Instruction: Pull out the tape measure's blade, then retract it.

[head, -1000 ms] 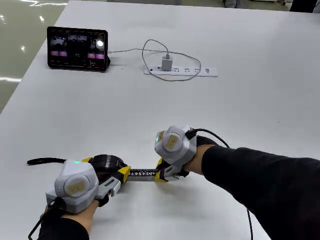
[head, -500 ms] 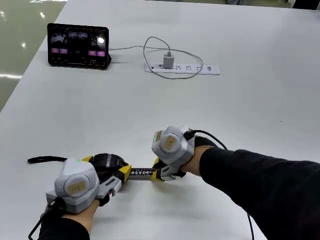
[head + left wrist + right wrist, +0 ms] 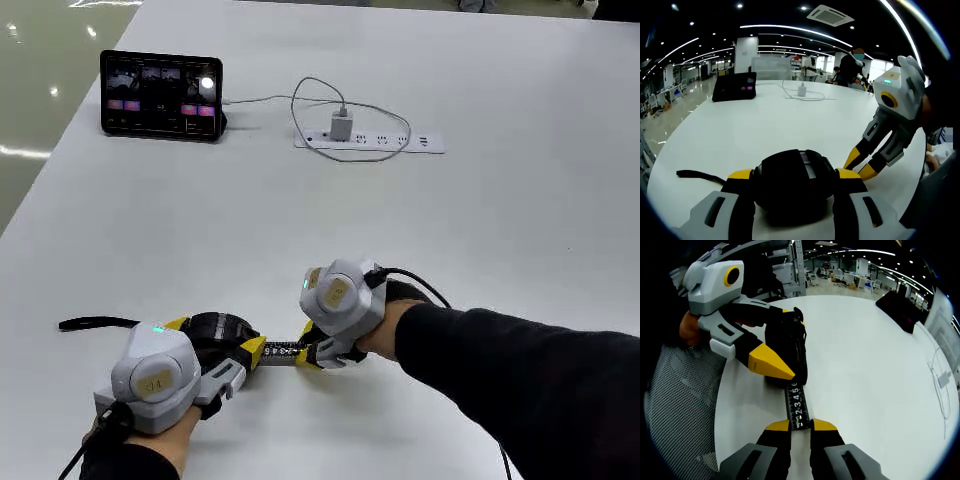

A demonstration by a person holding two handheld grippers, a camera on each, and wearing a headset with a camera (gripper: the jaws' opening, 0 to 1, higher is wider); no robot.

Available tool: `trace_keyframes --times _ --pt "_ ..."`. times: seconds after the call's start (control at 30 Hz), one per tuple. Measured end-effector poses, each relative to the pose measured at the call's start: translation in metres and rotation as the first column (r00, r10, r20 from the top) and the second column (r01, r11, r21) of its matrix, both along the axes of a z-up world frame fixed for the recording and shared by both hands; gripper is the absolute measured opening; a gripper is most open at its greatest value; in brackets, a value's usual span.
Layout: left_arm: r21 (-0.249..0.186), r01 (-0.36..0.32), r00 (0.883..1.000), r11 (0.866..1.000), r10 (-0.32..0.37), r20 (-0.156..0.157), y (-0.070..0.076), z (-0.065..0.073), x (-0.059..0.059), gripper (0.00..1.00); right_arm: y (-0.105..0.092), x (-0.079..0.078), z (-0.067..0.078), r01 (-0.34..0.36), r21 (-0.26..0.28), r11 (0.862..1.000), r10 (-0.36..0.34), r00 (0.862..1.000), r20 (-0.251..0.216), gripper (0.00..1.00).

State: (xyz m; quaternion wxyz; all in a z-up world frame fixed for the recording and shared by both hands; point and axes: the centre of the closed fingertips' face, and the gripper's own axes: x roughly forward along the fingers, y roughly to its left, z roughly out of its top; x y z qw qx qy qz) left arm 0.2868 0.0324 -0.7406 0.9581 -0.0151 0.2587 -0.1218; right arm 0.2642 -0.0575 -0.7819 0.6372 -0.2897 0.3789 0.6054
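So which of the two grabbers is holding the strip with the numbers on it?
The right gripper: its jaws pinch the end of the numbered blade. The left gripper instead clamps the black tape measure case.

We look across a broad white surface point(image 3: 480, 200), with a glossy pale floor point(image 3: 30, 100) beyond its left edge. Overhead, long strip lights point(image 3: 790, 27) (and a ceiling vent point(image 3: 830, 15)) mark an open hall.
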Motion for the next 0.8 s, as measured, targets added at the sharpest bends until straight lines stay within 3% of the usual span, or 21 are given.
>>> trace_keyframes --times 0.8 --pt "-0.011 -0.005 1.000 1.000 0.005 -0.001 0.000 0.000 0.000 0.58 0.016 0.000 0.000 0.011 0.033 0.999 -0.011 1.000 0.009 0.10"
